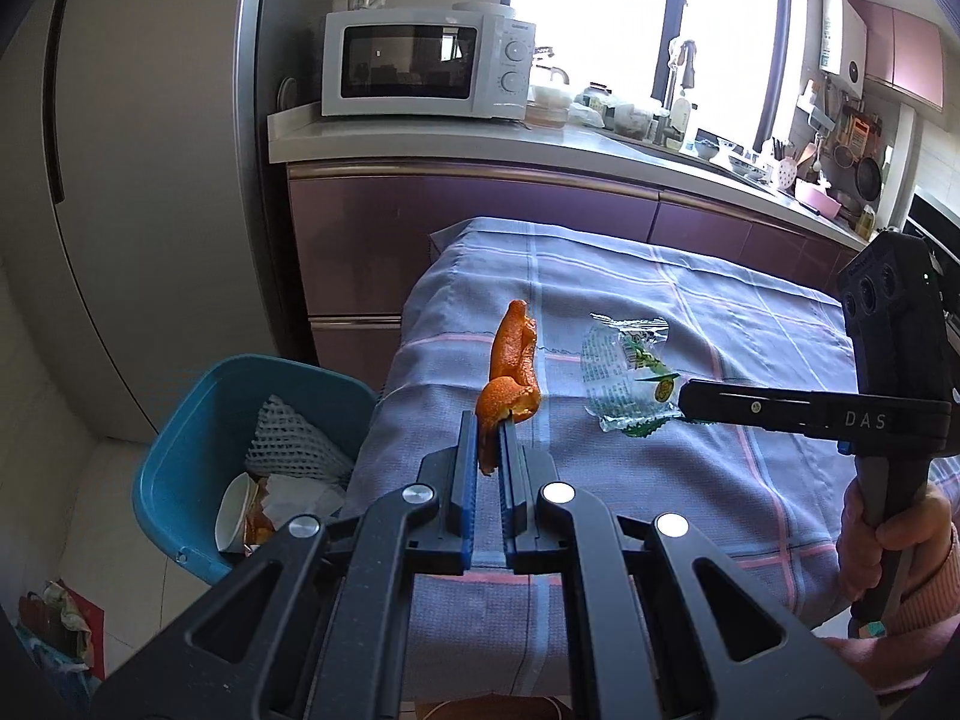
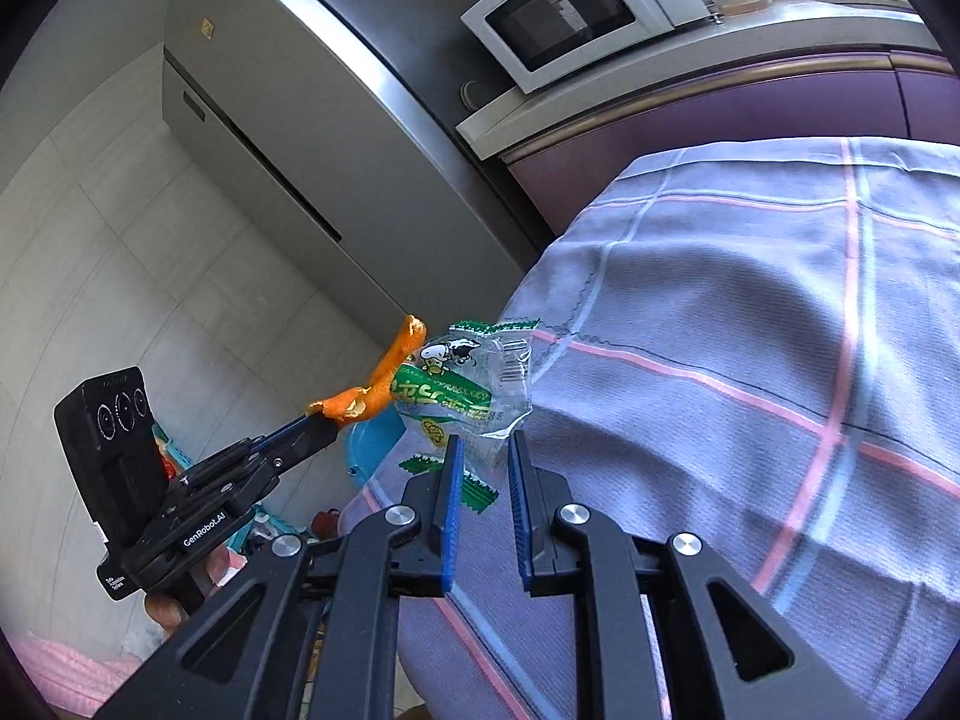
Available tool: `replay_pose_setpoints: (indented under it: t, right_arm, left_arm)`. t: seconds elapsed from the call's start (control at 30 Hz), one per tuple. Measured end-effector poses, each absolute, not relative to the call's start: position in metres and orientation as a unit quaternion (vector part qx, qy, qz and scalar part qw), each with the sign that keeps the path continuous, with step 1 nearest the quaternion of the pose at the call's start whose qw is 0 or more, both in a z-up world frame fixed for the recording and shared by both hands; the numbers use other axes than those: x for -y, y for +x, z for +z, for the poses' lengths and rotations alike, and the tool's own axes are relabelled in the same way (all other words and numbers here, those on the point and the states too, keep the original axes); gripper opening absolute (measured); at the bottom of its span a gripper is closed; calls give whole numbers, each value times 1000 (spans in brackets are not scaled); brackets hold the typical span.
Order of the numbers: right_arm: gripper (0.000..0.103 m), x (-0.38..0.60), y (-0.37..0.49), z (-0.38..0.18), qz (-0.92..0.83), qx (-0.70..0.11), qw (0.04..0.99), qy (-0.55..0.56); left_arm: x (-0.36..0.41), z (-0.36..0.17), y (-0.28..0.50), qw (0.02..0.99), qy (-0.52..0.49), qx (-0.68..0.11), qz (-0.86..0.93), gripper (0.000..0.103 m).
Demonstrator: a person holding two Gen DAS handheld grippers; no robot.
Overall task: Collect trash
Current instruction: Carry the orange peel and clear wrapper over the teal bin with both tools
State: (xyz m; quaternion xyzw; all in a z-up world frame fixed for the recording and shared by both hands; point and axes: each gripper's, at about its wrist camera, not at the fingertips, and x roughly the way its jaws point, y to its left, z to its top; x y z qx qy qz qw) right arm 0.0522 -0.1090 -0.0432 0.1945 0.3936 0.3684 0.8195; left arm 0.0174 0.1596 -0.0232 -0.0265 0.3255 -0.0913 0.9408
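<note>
**Peel gripped on the left, wrapper waiting on the right**

Closest to the left wrist lens, your left gripper [image 1: 491,429] had its blue-padded fingers [image 1: 465,462] closed onto a curled strip of orange peel [image 1: 510,372], which stood up out of the grip, lifted off the cloth. Below and to the left of it sat the blue trash bin [image 1: 180,420] on the floor, beside the tabletop [image 1: 690,480] with its lilac checked cloth. The bin already held white foam netting [image 1: 294,438] and a paper cup [image 1: 231,510].

Your right gripper [image 2: 485,450] had its fingers [image 2: 453,474] partly open, on either side of the near edge of a clear plastic wrapper [image 2: 465,390] with green print. The wrapper lay on the cloth and was not yet pinched.

Judging by this, two pickups were in hand together: the peel was ready to be carried over the bin and let go, while the right fingers still needed to close on the wrapper. That film looks thin and slippery, so a firm pinch would likely be needed.

Only the left wrist view showed the bin's contents and how the wrapper lay flat. Only the right wrist view showed the gap between the right fingers; from the left, they appeared side-on as one dark bar.
</note>
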Motion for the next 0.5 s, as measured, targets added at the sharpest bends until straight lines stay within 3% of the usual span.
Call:
replay_pose_setpoints:
  t: [0.5]
  right_arm:
    - [14, 67, 59, -38, 399, -402, 805, 174]
  left_arm:
    - [-195, -23, 14, 944, -39, -324, -47, 7]
